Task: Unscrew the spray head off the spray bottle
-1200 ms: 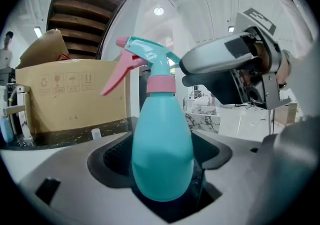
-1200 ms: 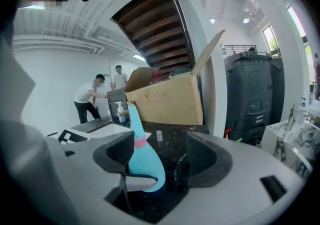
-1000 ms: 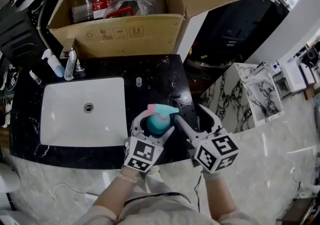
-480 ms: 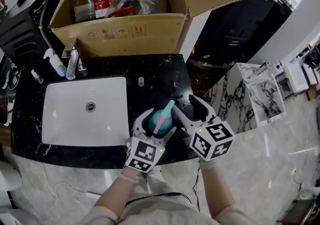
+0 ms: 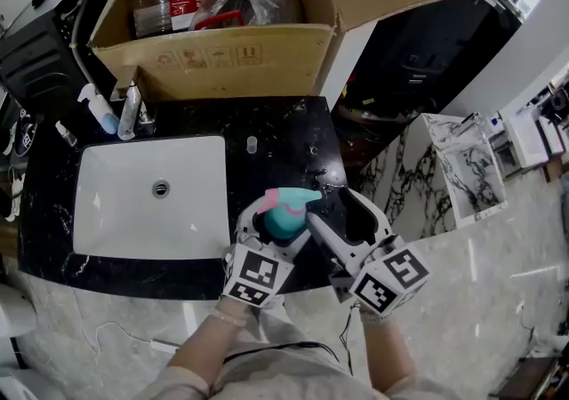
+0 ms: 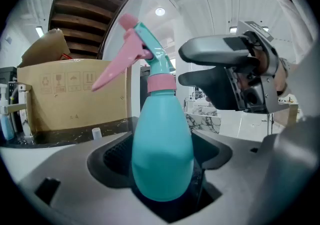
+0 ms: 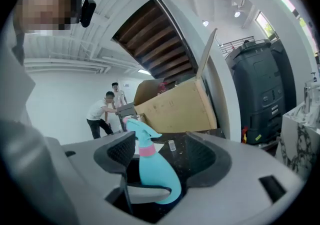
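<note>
Head view: over the near edge of the black marble tabletop (image 5: pixel 284 136), right of the white rectangular sink (image 5: pixel 116 212), the teal plastic spray bottle (image 5: pixel 283 225) stands upright; whether its base rests on the stone cannot be told; the left tongs (image 5: pixel 274 229) close round its body from the person's side; the teal spray head with its pink trigger (image 5: pixel 289 200) sits on top, nozzle to the right; the right tongs (image 5: pixel 338 210) hover just beside that head, jaws spread; an open brown cardboard box (image 5: pixel 231 60) stands behind the sink.

Left gripper view: the spray bottle fills the middle, its rounded body clenched between both pads; the pink collar (image 6: pixel 161 83) sits flush on the neck, with the spray head upright above it; the right tongs reach in from the right at head height, one jaw above the other, near the head but apart from it.

Right gripper view: the jaws stand wide and have just been opening; the spray bottle shows in the gap between them, but neither pad presses on it, so these tongs are released; one grey finger (image 7: pixel 145 194) of the left tongs wraps the bottle's lower body.

Progress, as a judgement: the bottle is secured and the head is seated on it; whether the thread is loosened at all cannot be read; what is left is to clamp the collar or head, turn it, likely in several bites, and lift it clear.
</note>
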